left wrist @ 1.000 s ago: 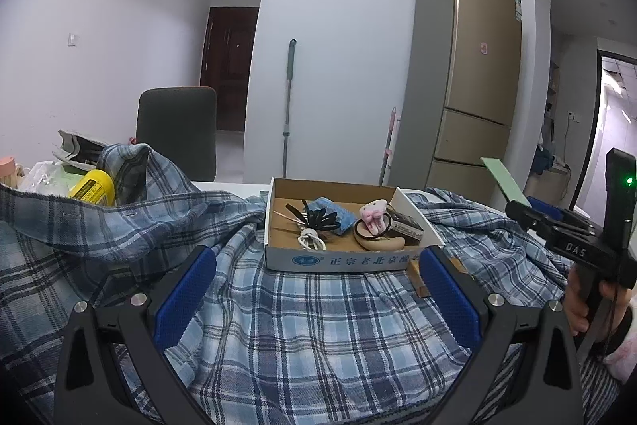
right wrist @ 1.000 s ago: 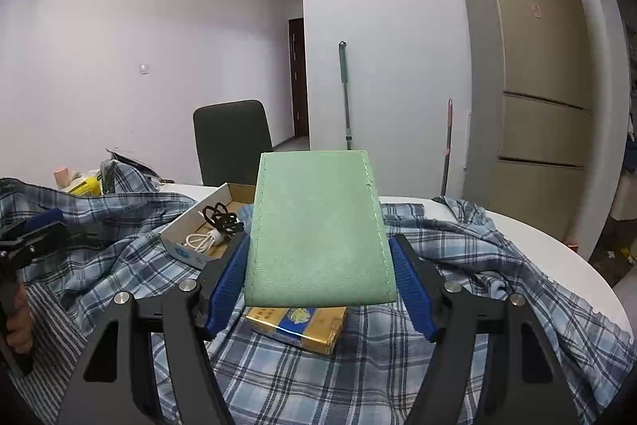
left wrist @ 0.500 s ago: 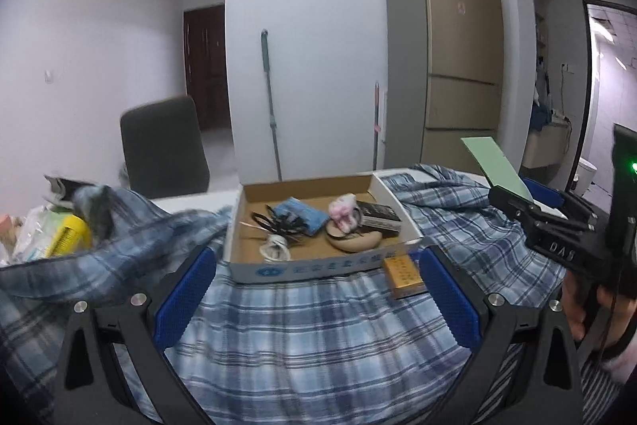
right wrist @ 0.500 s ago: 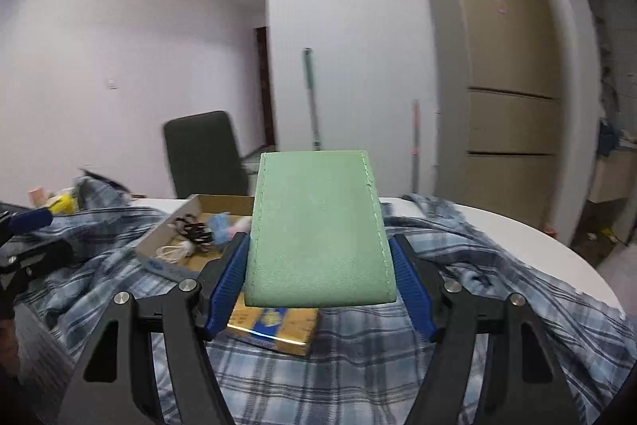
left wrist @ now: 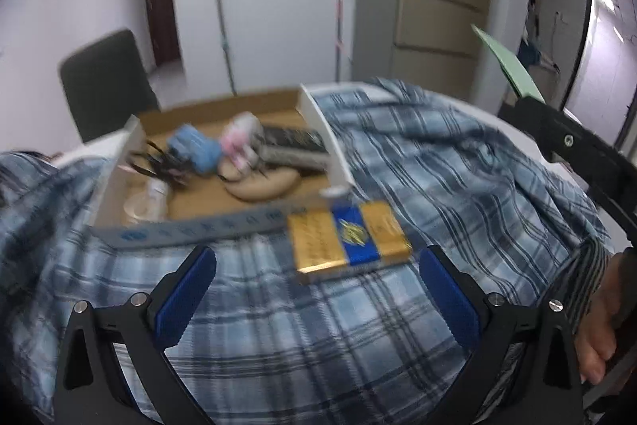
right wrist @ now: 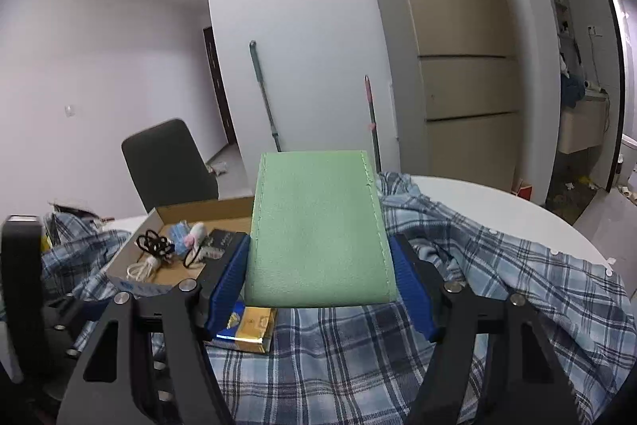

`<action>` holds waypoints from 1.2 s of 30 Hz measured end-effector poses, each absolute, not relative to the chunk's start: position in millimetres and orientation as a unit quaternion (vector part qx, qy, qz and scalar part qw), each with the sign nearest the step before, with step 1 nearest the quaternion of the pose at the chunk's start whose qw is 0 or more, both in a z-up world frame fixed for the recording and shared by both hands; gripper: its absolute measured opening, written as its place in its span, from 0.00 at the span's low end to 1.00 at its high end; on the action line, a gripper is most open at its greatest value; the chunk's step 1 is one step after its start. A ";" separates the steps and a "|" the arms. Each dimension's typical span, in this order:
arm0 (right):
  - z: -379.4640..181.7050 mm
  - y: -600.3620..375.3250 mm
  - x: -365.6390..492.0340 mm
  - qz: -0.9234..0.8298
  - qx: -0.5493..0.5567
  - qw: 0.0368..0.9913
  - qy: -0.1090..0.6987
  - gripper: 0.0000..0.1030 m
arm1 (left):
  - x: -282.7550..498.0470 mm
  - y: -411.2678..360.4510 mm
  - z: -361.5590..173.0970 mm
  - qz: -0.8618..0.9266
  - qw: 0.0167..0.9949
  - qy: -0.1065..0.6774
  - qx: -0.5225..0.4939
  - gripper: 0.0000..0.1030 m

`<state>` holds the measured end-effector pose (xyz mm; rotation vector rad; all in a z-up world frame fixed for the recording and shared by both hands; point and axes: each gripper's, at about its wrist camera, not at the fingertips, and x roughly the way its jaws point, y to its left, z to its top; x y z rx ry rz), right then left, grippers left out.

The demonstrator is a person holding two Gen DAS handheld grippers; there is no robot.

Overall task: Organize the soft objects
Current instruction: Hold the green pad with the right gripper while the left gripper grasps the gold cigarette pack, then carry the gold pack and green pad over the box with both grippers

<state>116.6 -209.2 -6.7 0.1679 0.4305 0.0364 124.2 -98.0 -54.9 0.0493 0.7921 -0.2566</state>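
Observation:
A blue plaid shirt (left wrist: 438, 166) lies spread over the white round table. My right gripper (right wrist: 318, 285) is shut on a flat green pouch (right wrist: 318, 230) and holds it level above the shirt (right wrist: 497, 285). In the left wrist view the same pouch (left wrist: 505, 62) shows at the upper right. My left gripper (left wrist: 318, 289) is open, its blue pads (left wrist: 187, 297) wide apart over the shirt. A gold and blue box (left wrist: 348, 234) lies just ahead of it, touching nothing of the gripper. That box (right wrist: 247, 325) sits under the right gripper's left finger.
A shallow cardboard tray (left wrist: 314, 122) behind the gold box holds black hair ties, a blue cloth, a pink item and a dark box. A dark chair (right wrist: 167, 162), two mop handles and a tall fridge (right wrist: 458, 46) stand beyond. A hand (left wrist: 601, 337) grips the right handle.
My left gripper has swung right and tilted down, so the tray and gold box now sit closer. The right gripper has shifted a little, with the green pouch still in its grip.

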 end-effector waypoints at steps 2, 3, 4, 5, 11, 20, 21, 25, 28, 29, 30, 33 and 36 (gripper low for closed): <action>-8.7 -210.9 118.6 0.017 0.086 0.971 0.222 0.67 | 132.4 -103.1 -63.3 -0.139 0.904 0.404 0.012 1.00; -9.7 -212.3 119.7 0.017 0.089 0.970 0.226 0.67 | 136.7 -104.9 -67.9 -0.139 0.900 0.413 0.006 1.00; -10.8 -213.5 122.4 0.018 0.093 0.968 0.231 0.67 | 140.3 -106.5 -71.8 -0.140 0.897 0.420 0.002 1.00; -11.9 -215.0 123.8 0.018 0.097 0.967 0.235 0.67 | 144.3 -108.2 -75.9 -0.140 0.893 0.428 -0.001 1.00; -19.2 -219.5 131.5 0.015 0.110 0.960 0.259 0.67 | 165.6 -111.2 -91.8 -0.132 0.876 0.463 -0.026 1.00; -20.6 -214.8 132.2 0.015 0.104 0.959 0.262 0.67 | 181.7 -125.0 -98.5 -0.131 0.869 0.476 -0.014 1.00; -20.5 -214.7 132.1 0.015 0.105 0.959 0.263 0.67 | 183.7 -126.6 -101.0 -0.130 0.867 0.481 -0.012 1.00; -20.7 -215.0 133.4 0.014 0.106 0.958 0.266 0.67 | 188.2 -129.7 -107.0 -0.109 0.867 0.486 0.001 1.00; -21.3 -214.0 134.0 0.015 0.104 0.958 0.269 0.67 | 188.2 -128.9 -106.7 -0.113 0.867 0.485 -0.001 0.98; -21.2 -214.0 134.2 0.015 0.103 0.958 0.269 0.67 | 187.4 -128.4 -106.2 -0.112 0.869 0.482 0.000 0.94; -21.1 -214.1 134.5 0.015 0.103 0.958 0.269 0.67 | 185.5 -127.7 -104.2 -0.109 0.872 0.477 0.002 0.88; -21.1 -214.6 134.5 0.014 0.105 0.958 0.268 0.67 | 177.6 -124.8 -98.1 -0.119 0.876 0.467 0.003 0.88; -21.5 -215.4 134.3 0.013 0.105 0.958 0.267 0.67 | 164.3 -119.3 -88.9 -0.131 0.884 0.449 0.003 0.88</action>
